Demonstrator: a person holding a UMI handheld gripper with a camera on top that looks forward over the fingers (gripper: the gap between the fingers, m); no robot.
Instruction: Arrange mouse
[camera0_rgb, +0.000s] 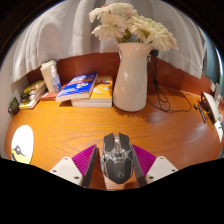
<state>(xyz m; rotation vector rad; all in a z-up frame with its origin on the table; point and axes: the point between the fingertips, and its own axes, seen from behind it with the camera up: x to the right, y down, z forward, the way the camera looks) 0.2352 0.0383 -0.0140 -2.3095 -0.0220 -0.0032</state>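
A dark grey gaming mouse (116, 157) with a scroll wheel sits between my gripper's (116, 162) two fingers, pointing away from me. The magenta pads (88, 160) touch its left and right sides with no gap visible, so the gripper is shut on the mouse. The mouse is over the front part of the wooden table (60, 130). Whether it rests on the table or is lifted cannot be seen.
A white vase (131, 78) with white flowers (130, 25) stands beyond the mouse. Blue and yellow books (82, 88) lie to its left. A white round object (20, 150) is at the near left. Cables (178, 100) lie at the right.
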